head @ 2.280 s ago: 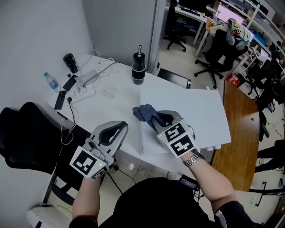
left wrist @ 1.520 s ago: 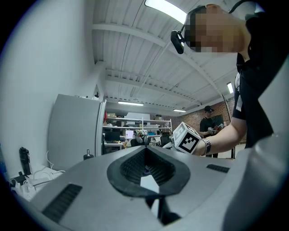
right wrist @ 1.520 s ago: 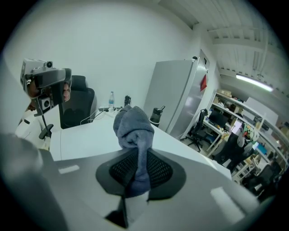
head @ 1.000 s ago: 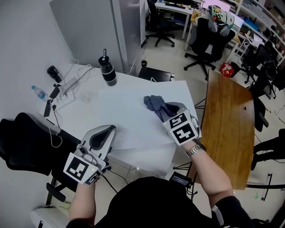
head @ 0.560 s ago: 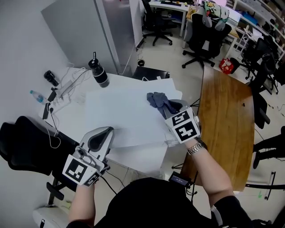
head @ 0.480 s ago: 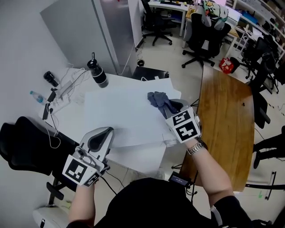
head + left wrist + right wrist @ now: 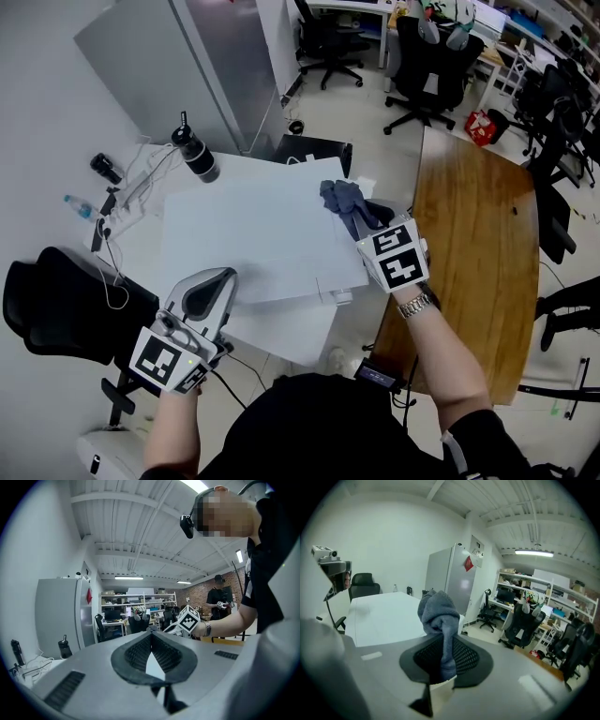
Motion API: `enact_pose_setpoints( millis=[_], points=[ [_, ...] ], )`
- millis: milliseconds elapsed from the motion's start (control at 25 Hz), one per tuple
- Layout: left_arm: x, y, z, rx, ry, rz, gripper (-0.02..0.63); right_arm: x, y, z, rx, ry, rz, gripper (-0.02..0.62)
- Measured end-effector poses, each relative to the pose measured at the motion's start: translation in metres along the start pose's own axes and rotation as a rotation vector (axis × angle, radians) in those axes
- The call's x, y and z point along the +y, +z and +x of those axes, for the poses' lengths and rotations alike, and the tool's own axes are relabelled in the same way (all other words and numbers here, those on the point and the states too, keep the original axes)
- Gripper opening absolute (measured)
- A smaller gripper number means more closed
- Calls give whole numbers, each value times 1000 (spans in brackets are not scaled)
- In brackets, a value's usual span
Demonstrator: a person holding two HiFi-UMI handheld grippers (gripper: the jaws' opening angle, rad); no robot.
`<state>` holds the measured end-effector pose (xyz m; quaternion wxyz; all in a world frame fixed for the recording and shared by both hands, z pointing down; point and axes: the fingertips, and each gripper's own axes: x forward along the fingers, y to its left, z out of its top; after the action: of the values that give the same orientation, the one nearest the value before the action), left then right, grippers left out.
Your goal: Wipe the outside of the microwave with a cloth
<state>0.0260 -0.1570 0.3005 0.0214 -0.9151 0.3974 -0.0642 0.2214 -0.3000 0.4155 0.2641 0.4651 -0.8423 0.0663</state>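
- Two grippers split the work. The right gripper [image 7: 364,214] is clamped on a grey-blue cloth [image 7: 339,195], and the bunched end sticks out past its tips, so fabric rather than plastic meets the surface.
- That cloth rests at the far right corner of the white microwave's [image 7: 253,234] top, which suggests a wiping stroke across the top panel.
- The left gripper [image 7: 217,283] has its jaws closed on nothing. It sits just beside the near left edge, probably to steady the box or stay clear; whether it touches is unclear.
- Most likely the sides are still to be wiped.
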Motion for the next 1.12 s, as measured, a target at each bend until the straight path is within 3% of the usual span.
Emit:
enact_pose_setpoints(
  millis=[560,1120],
  points=[
    [-22,-4,18,59,17,9,5,-25,-39,13,-32,21,132,57],
    [-33,-16,25,101,26,0,5,-21,-116,52,50,64,259,57]
  ],
)
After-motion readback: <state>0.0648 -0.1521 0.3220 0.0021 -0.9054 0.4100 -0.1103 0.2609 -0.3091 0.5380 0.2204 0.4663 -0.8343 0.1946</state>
